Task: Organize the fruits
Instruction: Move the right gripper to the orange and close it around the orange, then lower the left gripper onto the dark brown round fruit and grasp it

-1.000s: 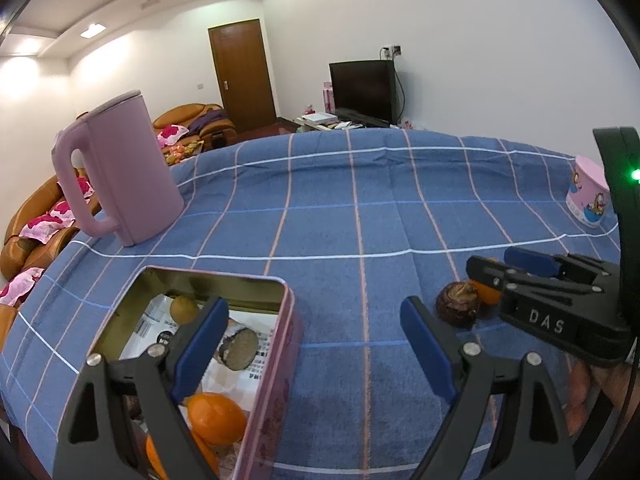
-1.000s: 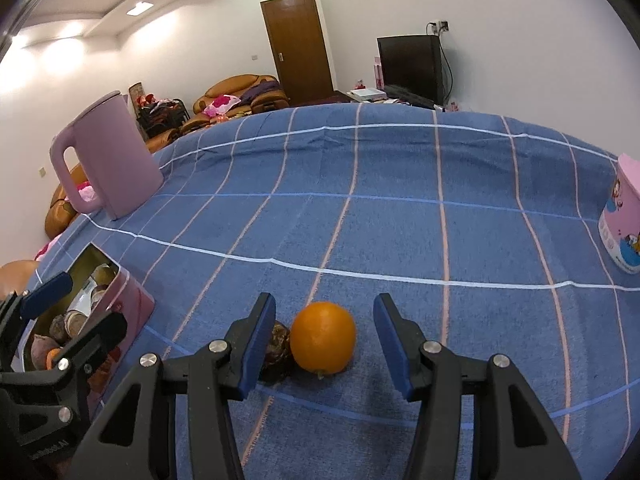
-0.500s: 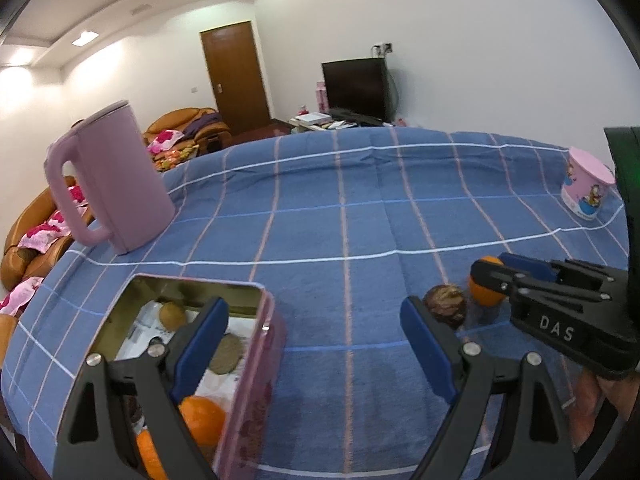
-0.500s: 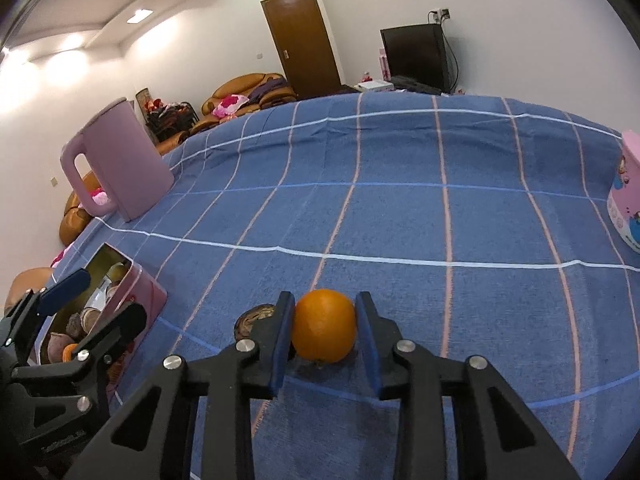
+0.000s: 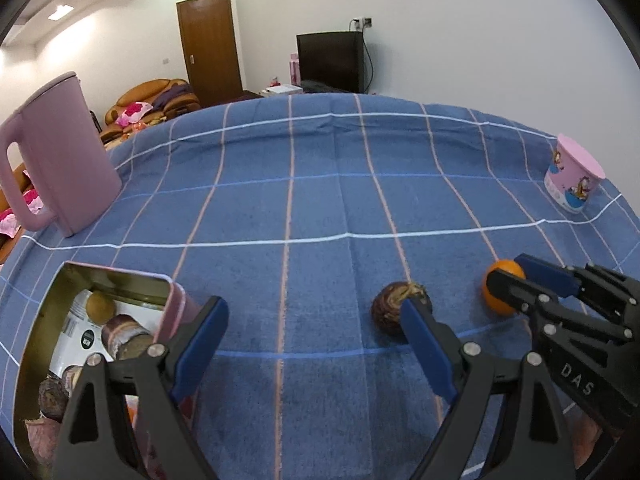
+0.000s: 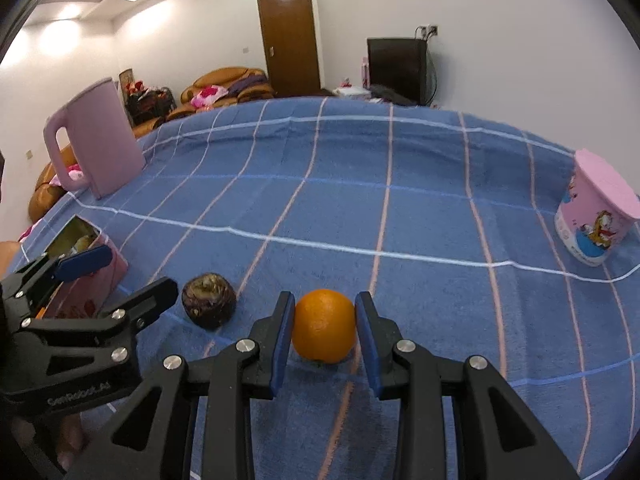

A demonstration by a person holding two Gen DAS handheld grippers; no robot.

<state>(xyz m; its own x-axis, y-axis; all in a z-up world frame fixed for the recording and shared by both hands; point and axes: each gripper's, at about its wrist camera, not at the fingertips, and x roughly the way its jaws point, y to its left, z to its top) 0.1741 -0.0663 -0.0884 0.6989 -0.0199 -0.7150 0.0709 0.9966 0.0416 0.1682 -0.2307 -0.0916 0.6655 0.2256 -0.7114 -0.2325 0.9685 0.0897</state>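
- Orange sits on the blue checked cloth of the table, pinched between the two blue pads of the right tongs, which are closed on it from either side.
- Just to its left lies a dark brown, rough-skinned fruit, apart from the orange and resting on the cloth.
- In the left wrist view the same brown fruit shows partly behind the right-hand blue pad of the left tongs, which stand wide open with only bare cloth between their pads.
- The pink tin box stands open at the near left edge of the table; inside it are a small yellowish fruit, several brown ones and a printed paper.
- A pink kettle stands upright at the far left of the table, well apart from the fruit.
- A pink cartoon-printed cup stands at the far right edge.
- Beyond the table are a wooden door, a dark television and an orange-brown sofa.
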